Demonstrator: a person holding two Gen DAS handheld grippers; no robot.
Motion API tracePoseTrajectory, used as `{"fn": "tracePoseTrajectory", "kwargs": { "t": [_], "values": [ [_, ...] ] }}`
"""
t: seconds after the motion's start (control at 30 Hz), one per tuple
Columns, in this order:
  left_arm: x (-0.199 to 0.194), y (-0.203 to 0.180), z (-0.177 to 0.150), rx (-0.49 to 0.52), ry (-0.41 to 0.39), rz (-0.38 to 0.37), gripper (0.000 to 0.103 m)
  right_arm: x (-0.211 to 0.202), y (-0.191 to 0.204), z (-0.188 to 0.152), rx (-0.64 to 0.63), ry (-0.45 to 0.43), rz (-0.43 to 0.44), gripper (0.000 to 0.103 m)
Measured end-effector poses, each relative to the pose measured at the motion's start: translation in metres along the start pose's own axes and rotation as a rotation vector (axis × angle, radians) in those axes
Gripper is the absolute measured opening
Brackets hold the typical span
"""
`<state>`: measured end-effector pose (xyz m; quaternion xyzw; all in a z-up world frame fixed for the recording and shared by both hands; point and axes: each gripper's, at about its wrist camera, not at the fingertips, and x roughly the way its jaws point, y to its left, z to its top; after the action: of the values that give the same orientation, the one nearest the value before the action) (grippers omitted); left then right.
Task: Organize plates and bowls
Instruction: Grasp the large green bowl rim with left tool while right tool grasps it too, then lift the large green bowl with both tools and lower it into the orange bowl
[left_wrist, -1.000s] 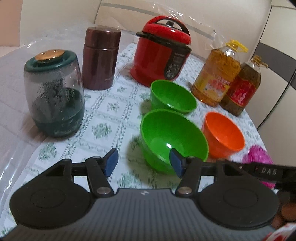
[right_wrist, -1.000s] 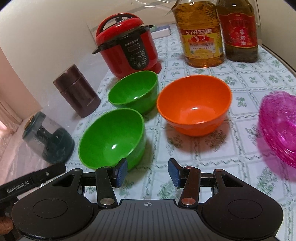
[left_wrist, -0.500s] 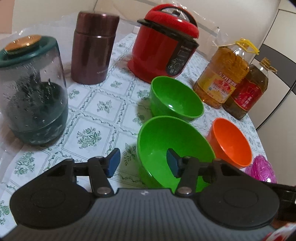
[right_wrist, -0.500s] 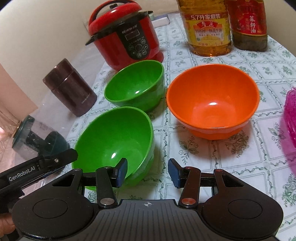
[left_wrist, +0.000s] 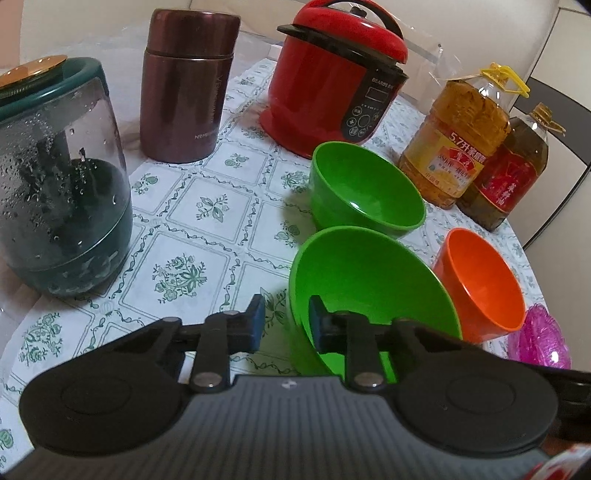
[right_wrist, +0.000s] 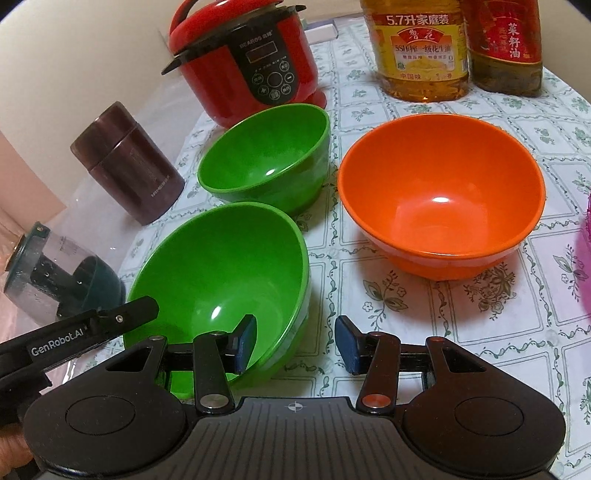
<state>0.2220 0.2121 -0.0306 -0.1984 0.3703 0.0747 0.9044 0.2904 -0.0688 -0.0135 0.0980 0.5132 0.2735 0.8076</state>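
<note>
A large green bowl (left_wrist: 369, 284) stands tilted at the near side of the table, also in the right wrist view (right_wrist: 225, 288). My left gripper (left_wrist: 286, 324) straddles its near-left rim, one finger inside and one outside, jaws narrowed onto the wall. My right gripper (right_wrist: 295, 345) is open with its left finger inside the same bowl's near rim and its right finger outside. A smaller green bowl (left_wrist: 364, 192) (right_wrist: 267, 155) stands behind. An orange bowl (left_wrist: 480, 280) (right_wrist: 439, 192) stands to the right.
A red cooker (left_wrist: 336, 77) (right_wrist: 243, 59), a maroon flask (left_wrist: 184, 88) (right_wrist: 129, 162), a glass jar with green lid (left_wrist: 55, 177) and two oil bottles (left_wrist: 458, 140) (right_wrist: 417, 48) ring the bowls. A pink dish (left_wrist: 539, 339) sits at far right.
My left gripper moved forward and its jaws narrowed onto the large green bowl's rim; the bowl tipped. My right gripper moved closer, its left finger now inside the bowl.
</note>
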Motion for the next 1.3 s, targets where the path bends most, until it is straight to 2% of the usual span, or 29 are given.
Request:
{"fn": "tracePoseTrajectory", "kwargs": {
  "t": [0.23, 0.53, 1.0, 1.3],
  "values": [
    [0.002, -0.004, 0.001, 0.026, 0.0, -0.01, 0.009, 0.003, 0.003, 0.001, -0.007, 0.002, 0.012, 0.029],
    [-0.006, -0.013, 0.002, 0.071, -0.003, 0.002, 0.007, -0.003, 0.0, -0.001, 0.012, -0.003, 0.003, 0.022],
    [-0.043, -0.03, -0.006, 0.077, -0.004, -0.012, 0.006, -0.046, -0.003, -0.012, 0.035, -0.034, 0.008, 0.018],
    [-0.065, -0.056, 0.004, 0.079, -0.018, -0.055, 0.006, -0.089, -0.01, -0.003, 0.052, -0.087, 0.005, 0.017]
  ]
}}
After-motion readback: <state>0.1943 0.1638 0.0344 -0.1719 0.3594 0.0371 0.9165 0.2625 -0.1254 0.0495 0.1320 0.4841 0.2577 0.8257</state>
